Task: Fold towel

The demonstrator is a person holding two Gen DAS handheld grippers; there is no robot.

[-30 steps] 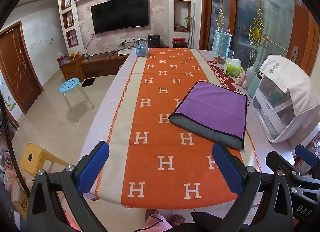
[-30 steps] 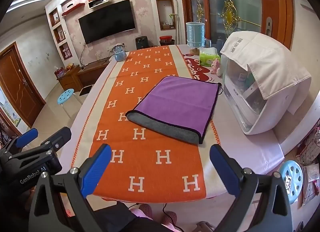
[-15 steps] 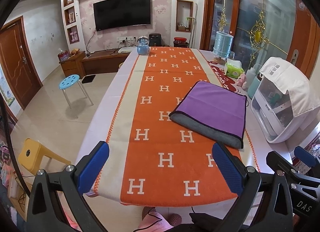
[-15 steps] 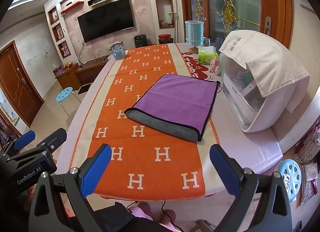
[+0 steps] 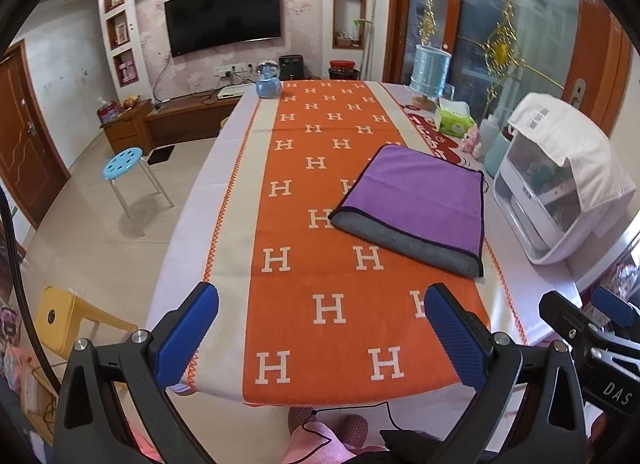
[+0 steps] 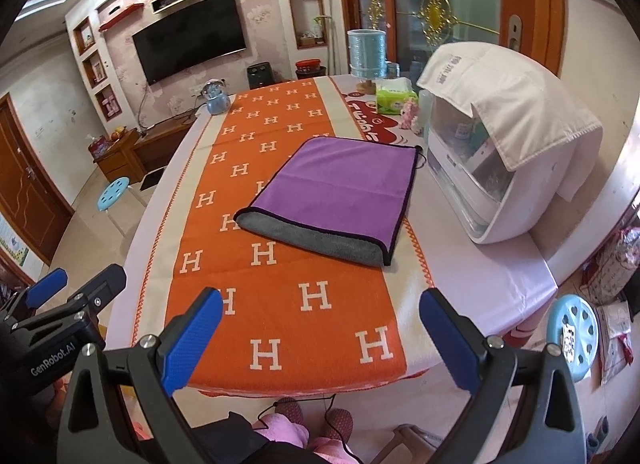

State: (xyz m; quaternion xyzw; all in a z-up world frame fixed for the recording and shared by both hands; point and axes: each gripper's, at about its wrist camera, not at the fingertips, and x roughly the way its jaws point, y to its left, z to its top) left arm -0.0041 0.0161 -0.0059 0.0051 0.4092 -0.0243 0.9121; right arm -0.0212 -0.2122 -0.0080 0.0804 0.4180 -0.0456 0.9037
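Note:
A purple towel (image 5: 416,192) with a grey underside and black hem lies folded flat on the orange H-patterned table runner (image 5: 332,304); it also shows in the right wrist view (image 6: 340,188). Its grey folded edge faces me. My left gripper (image 5: 320,338) is open and empty, above the table's near edge, well short of the towel. My right gripper (image 6: 320,338) is open and empty, also back at the near edge. The left gripper's body (image 6: 60,316) shows in the right wrist view, and the right gripper's body (image 5: 592,332) in the left wrist view.
A white appliance under a white cloth (image 6: 508,136) stands right of the towel. A tissue pack (image 6: 394,98), a blue water jug (image 6: 366,52) and a blue globe (image 6: 216,98) stand at the far end. Blue stools (image 5: 124,158) (image 6: 572,328) and a yellow stool (image 5: 60,316) stand beside the table.
Both grippers have drawn back and risen slightly from the table; the towel looks a little farther away. The towel has not moved. Both grippers stay open.

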